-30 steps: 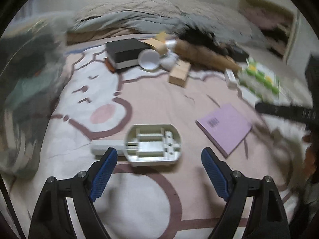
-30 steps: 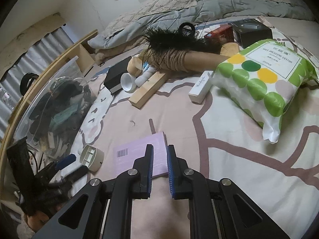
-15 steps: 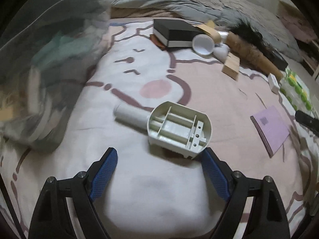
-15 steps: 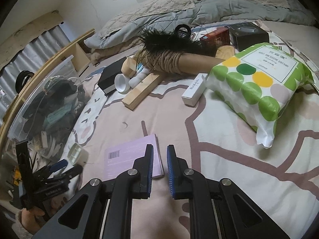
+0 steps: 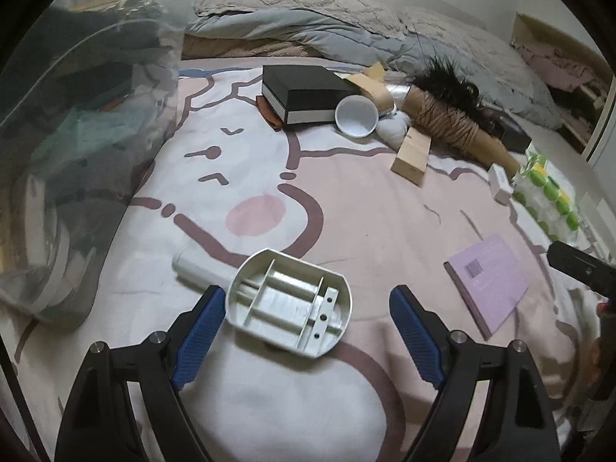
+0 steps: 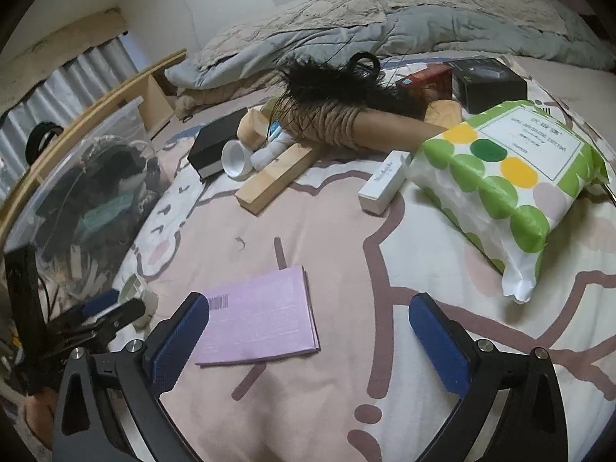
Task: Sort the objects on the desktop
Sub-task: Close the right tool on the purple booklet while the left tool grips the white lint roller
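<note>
We see a bed (image 5: 346, 200) spread with a pink cartoon-print cover. The left tool (image 5: 308, 331) gapes around a grey plastic tray (image 5: 288, 308), untouched. The right tool (image 6: 308, 331) is opening over a barcoded purple booklet (image 6: 261, 319); the dotted pack's (image 6: 500, 177) label is unreadable.

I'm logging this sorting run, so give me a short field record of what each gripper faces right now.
surface: patterned bedspread
left gripper: open, white plastic holder between its fingers, not pressed
right gripper: jaws opening, purple booklet lying between them, not gripped
beyond: wooden block, green-dotted pack
bin: clear bin, left side
</note>
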